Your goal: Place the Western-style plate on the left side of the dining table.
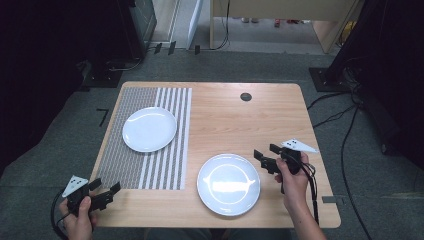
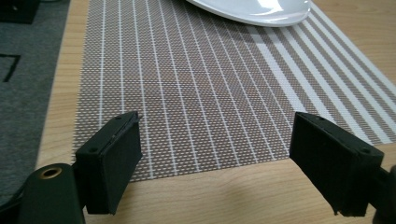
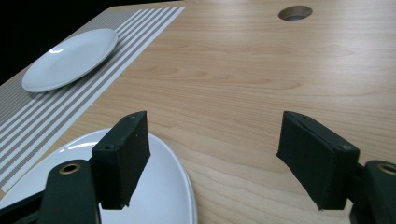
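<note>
Both the left gripper (image 1: 106, 193) and right gripper (image 1: 265, 156) have fingers spread wide, holding nothing, the right beside a white plate (image 1: 228, 184).

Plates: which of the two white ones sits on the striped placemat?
The far-left plate lies on the placemat; the near plate, beside the right gripper, rests on bare wood.

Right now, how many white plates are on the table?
2. One plate lies on the striped placemat at the table's left half. The other plate sits on the bare wood near the front edge, beside the open right gripper. Nothing appears hidden.
</note>
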Tool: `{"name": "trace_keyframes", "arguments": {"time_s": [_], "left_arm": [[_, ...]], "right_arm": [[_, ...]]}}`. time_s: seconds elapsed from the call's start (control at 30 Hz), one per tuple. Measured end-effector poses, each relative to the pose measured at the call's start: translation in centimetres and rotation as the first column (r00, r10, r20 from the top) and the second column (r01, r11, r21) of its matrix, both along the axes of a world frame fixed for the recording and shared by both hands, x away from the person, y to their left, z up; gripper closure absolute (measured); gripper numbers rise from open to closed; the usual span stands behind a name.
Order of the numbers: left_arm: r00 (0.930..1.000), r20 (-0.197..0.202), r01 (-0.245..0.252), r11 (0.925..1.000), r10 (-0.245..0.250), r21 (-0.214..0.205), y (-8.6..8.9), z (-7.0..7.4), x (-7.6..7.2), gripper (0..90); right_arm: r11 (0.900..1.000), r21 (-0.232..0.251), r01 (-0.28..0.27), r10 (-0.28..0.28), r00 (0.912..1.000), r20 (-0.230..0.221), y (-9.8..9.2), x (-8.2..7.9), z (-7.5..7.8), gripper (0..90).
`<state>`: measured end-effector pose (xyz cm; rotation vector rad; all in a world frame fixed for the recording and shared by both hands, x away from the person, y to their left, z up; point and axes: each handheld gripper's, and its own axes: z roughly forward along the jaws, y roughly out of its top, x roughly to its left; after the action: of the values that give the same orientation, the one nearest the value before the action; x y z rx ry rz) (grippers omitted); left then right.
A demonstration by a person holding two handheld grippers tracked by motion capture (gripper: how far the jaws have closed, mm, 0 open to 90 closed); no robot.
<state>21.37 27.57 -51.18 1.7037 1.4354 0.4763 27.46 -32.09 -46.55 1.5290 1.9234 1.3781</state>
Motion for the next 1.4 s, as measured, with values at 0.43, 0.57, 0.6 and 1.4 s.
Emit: {"name": "trace_keyframes", "arguments": {"time_s": [0.43,0.57,0.6,1.4], "left_arm": [[0.9994,-0.031,0.013,0.9994,-0.011,0.034,-0.4,-0.6,0.2,15.3],[0.9997,-0.022,0.015,0.9991,-0.014,0.04,-0.5,-0.7,0.2,14.5],[0.9997,-0.019,0.015,0.9986,-0.014,0.05,-0.6,-0.7,0.1,13.9],[0.9997,-0.009,0.022,0.9946,-0.021,0.102,-1.0,-0.8,0.0,13.7]], "right_arm": [[0.9978,-0.025,0.062,-0.062,0.9979,-0.019,-4.3,-2.0,-1.1,25.4],[0.9963,-0.032,0.08,-0.081,0.9964,-0.025,-5.5,-2.8,-1.5,25.4],[0.9956,-0.037,0.086,-0.087,0.9959,-0.025,-5.8,-3.0,-1.6,25.4],[0.978,-0.112,0.176,-0.186,0.9791,-0.083,-12.1,-7.9,-4.4,24.0]]}}
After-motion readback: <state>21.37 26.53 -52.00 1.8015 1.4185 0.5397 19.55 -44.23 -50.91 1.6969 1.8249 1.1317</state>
